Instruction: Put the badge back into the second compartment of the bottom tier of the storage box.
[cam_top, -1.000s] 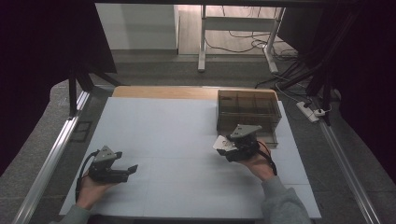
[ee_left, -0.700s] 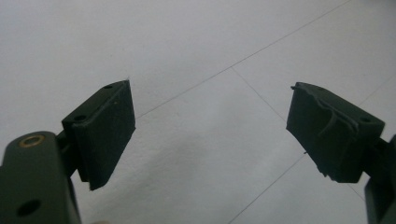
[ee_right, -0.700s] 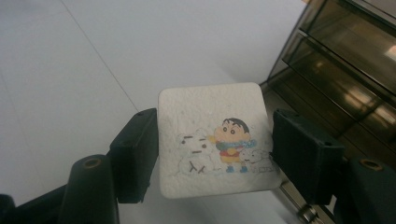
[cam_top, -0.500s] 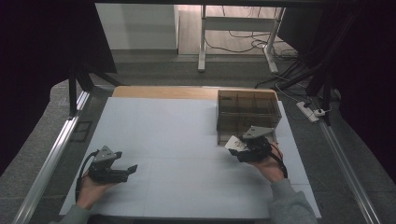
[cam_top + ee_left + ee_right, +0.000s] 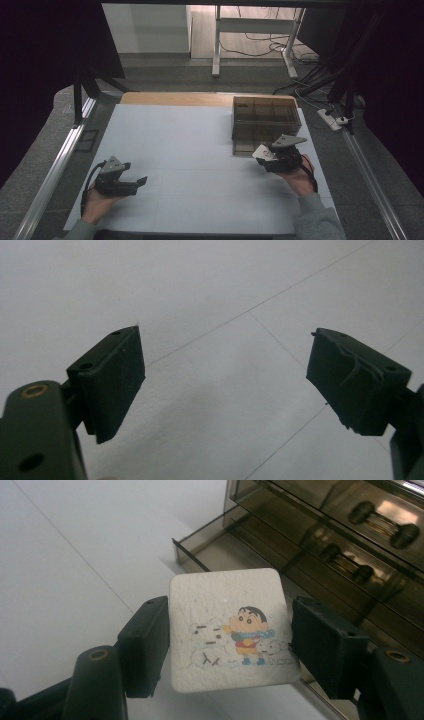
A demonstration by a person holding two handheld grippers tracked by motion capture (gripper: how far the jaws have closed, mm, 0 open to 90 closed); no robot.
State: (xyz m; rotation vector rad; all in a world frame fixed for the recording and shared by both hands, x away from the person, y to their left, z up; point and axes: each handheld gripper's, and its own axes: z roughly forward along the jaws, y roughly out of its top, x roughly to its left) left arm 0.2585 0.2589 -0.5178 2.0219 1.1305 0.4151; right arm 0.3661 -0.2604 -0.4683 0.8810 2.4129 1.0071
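Right gripper (image 5: 263, 156), clamped on the cartoon coaster (image 5: 231, 628), has carried it rightward to the drawer organizer's (image 5: 265, 117) open bottom drawer (image 5: 220, 555), ready to drop in.

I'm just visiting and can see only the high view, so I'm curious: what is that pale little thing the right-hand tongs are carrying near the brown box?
Observer: A white square tile with rounded corners, printed with a cartoon child in a scarf beside a small snowman.
Operator: Is it really gripped, or just resting there?
Observer: Gripped: the right tongs press their black pads against its two opposite edges.
Operator: And the brown box?
Observer: It is a smoky see-through drawer unit with bar handles; its lowest drawer stands pulled out just behind the tile.
Operator: What about the other tongs?
Observer: The left tongs are spread wide with nothing between them, over bare white table.
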